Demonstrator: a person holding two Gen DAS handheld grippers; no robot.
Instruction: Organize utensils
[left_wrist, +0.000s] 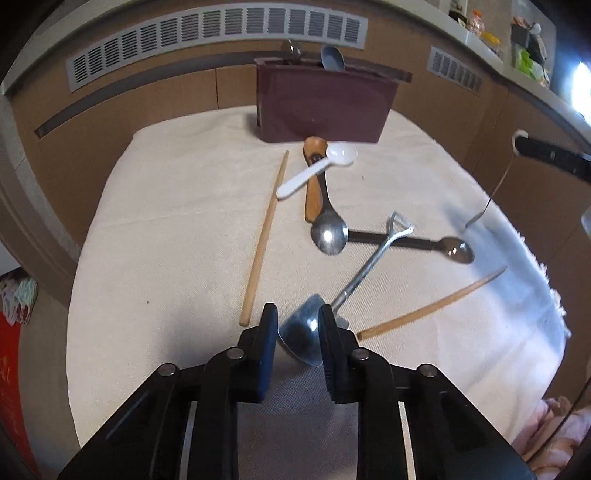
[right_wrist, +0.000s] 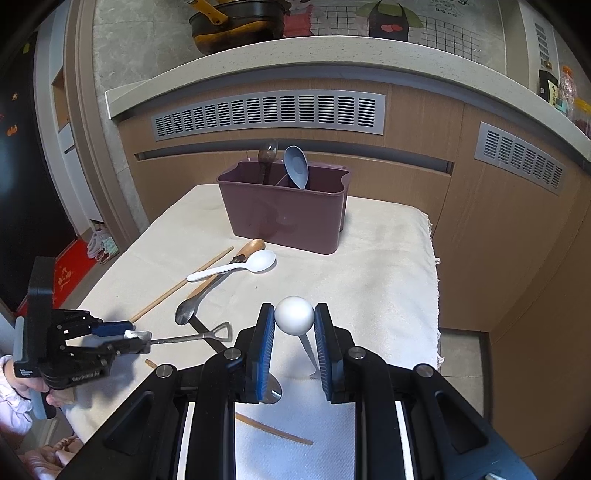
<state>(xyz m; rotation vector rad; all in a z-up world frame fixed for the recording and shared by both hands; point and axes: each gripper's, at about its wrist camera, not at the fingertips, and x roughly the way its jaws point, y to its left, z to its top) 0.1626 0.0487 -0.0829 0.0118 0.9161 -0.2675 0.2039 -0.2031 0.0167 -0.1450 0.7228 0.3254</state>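
On the cream cloth (left_wrist: 177, 258) covering the table, utensils lie scattered in front of a maroon caddy (right_wrist: 282, 210) at the far edge; two spoons already stand in the caddy, a dark brown one (right_wrist: 267, 153) in the left compartment and a blue-grey one (right_wrist: 296, 166) just right of the divider. Near the middle of the cloth a white plastic spoon (left_wrist: 317, 168) lies across a wooden spoon (left_wrist: 313, 177) and a steel spoon (left_wrist: 328, 232); a dark-handled spoon (left_wrist: 436, 247) lies to their right, with a shovel-shaped spoon (left_wrist: 306, 332) crossing over its handle; one chopstick (left_wrist: 264, 240) rests to the left and another (left_wrist: 432, 304) on the near right.

At the near edge the left gripper (left_wrist: 298, 317) pinches the blade of the shovel-shaped spoon, its pads pressed against both sides while the D-shaped handle points away toward the far right; in the right wrist view a hand (right_wrist: 55, 397) in a pale sleeve holds this tool. The right gripper (right_wrist: 294, 317) is clamped on a white ball-ended utensil (right_wrist: 294, 315), the round head caught between its fingertips and the thin metal stem slanting down toward the cloth.
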